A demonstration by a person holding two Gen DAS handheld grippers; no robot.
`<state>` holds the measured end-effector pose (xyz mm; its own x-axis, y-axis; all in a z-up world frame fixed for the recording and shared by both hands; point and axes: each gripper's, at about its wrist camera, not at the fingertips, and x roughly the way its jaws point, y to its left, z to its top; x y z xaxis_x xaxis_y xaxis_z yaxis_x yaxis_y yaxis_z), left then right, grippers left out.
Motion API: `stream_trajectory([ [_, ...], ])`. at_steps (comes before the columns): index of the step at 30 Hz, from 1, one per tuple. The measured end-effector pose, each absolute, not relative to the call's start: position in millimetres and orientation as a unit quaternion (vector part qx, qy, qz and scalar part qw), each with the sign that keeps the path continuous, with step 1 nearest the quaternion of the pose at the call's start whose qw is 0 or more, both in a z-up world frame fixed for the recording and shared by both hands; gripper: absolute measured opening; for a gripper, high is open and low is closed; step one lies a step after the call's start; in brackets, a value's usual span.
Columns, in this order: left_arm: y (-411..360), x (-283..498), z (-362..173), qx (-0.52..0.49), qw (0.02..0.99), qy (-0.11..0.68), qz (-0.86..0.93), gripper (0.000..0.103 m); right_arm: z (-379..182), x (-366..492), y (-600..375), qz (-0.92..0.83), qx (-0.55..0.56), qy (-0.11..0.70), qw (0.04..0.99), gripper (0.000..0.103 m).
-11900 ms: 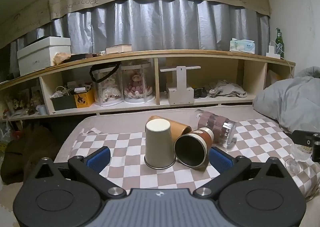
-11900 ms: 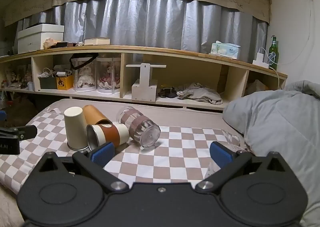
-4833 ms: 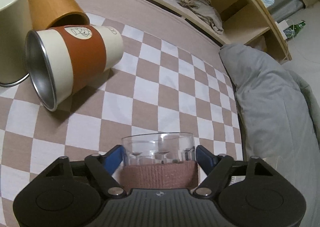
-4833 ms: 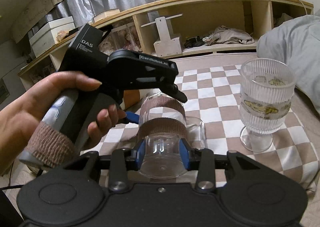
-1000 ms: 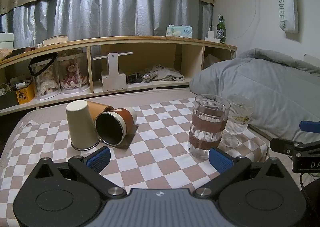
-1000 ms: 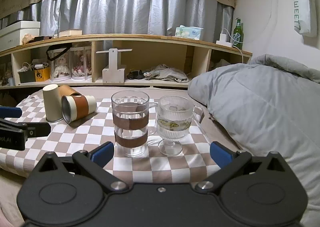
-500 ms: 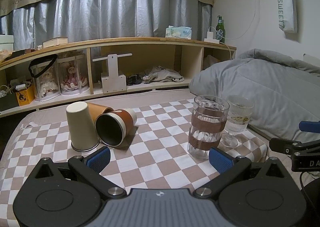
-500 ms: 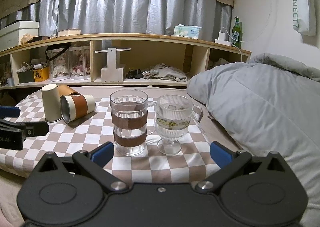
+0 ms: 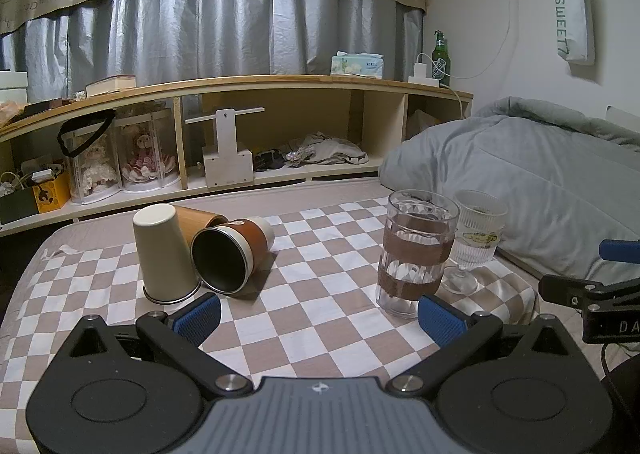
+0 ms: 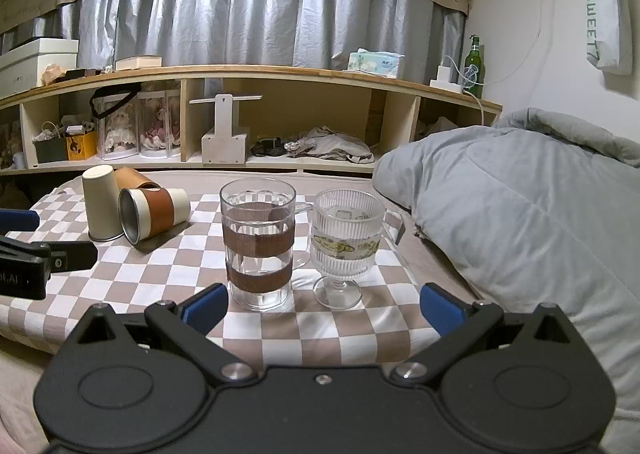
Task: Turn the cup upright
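Glass cup [image 10: 258, 244] was seen upright on the checkered cloth [image 10: 160, 270], just beside the goblet [image 10: 347, 242]. Left gripper [image 9: 318, 312] and right gripper [image 10: 324, 304] were spread wide, nothing held.

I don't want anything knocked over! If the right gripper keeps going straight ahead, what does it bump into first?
Probably the taped glass cup, standing upright just ahead of the open right gripper, slightly toward its left finger. The stemmed glass stands beside it, about as near; depth is hard to judge.
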<state>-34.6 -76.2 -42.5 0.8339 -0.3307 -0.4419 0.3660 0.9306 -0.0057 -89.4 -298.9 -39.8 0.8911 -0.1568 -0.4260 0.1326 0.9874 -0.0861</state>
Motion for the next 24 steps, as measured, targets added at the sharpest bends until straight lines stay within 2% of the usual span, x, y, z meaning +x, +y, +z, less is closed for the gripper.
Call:
stream_trajectory([
  [24, -76.9, -35.5, -42.8, 0.041, 0.957, 0.223, -0.182, 0.103, -39.3, -90.0, -300.3, -0.075, -0.027, 0.219, 0.972, 0.103],
])
